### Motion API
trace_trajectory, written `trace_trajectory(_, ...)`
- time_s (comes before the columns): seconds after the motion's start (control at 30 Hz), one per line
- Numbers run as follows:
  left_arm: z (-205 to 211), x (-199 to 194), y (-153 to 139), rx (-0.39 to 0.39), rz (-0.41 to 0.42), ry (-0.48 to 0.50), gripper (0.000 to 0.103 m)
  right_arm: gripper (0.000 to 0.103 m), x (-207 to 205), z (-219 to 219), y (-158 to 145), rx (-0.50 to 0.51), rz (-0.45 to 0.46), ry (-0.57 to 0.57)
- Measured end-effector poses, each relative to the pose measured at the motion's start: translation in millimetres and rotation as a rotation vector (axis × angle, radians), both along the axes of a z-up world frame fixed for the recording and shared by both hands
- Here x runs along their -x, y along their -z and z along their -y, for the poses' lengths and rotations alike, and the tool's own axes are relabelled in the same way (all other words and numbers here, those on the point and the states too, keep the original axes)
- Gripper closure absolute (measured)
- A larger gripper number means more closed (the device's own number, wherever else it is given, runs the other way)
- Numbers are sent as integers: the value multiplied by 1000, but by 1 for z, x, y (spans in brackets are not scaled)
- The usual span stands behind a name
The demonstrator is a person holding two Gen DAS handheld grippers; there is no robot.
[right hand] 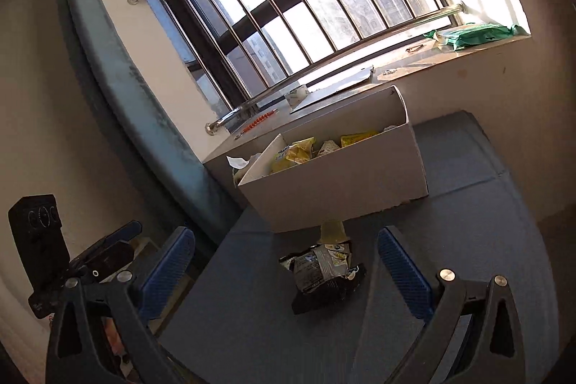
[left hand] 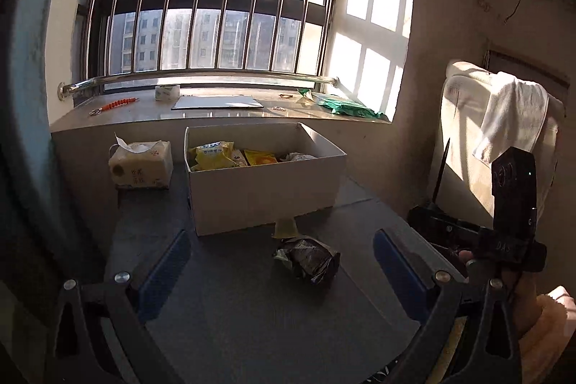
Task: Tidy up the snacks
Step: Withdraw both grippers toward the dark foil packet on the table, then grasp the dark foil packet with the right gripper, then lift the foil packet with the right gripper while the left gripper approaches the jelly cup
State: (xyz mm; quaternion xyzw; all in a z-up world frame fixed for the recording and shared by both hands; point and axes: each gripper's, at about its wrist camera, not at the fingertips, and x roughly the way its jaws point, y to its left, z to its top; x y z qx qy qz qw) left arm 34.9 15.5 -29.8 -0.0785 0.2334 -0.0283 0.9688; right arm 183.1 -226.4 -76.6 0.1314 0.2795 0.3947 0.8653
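**Snack packet on the bench, both grippers spread wide**

While a white box (left hand: 264, 193) stands on the grey bench (left hand: 252, 322) with yellow snack bags (left hand: 214, 155) inside it, a dark crumpled snack packet (left hand: 306, 261) lies on the bench just in front of the box. A small pale yellow cup (left hand: 285, 227) sits touching the box's front wall, between the box and the packet. The left gripper (left hand: 282, 270) has its blue fingers spread wide on either side of the packet, holding nothing. The right gripper (right hand: 286, 270) is also wide and holds nothing, with the packet between its fingers in the right wrist view. A tissue pack (left hand: 140, 165) sits to the left of the box. Behind the box, a windowsill (left hand: 151, 116) carries a roll of tape (left hand: 167, 92), a flat white sheet (left hand: 217, 102) and a green bag (left hand: 345, 105).
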Motion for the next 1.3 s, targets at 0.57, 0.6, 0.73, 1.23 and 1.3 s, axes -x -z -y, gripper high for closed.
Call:
trace_trajectory(0.57, -10, 22, 6, 33, 6, -26, 0, 0, -19, -76, 33, 442, 90, -50)
trace_trajectory(0.6, -10, 23, 8, 30, 2, -26, 0, 0, -22, -82, 37, 467, 88, -59)
trace_trajectory(0.73, -12, 29, 12, 17, -11, -32, 0, 0, -38, -103, 54, 533, 77, -90)
trace_trajectory(1.23, -24, 28, 27, 50, -63, -53, 0, 42, -49, -101, 80, 463, -59, -228)
trace_trajectory(1.3, -24, 26, 28, 60, -67, -49, 0, 43, -45, -94, 76, 454, -54, -224)
